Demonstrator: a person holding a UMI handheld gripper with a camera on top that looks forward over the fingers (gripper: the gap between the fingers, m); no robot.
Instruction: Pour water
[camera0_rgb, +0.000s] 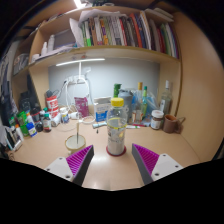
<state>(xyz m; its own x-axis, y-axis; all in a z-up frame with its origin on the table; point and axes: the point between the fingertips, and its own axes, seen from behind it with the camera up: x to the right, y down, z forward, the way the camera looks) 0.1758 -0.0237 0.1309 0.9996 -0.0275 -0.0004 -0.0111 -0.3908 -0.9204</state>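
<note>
clear bottle (117, 128) (yellow cap) stands upright on desk (40, 152).

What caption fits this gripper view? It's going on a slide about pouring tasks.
Open gripper faces a yellow-capped bottle just ahead of its fingers on a cluttered desk.

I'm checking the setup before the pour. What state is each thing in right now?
gripper: open, holding nothing.
bottle: upright on the desk just beyond the fingers, yellow cap on, untouched.
purple stand: upright, left of the bottle.
books: standing in a row on the shelf above.
</note>
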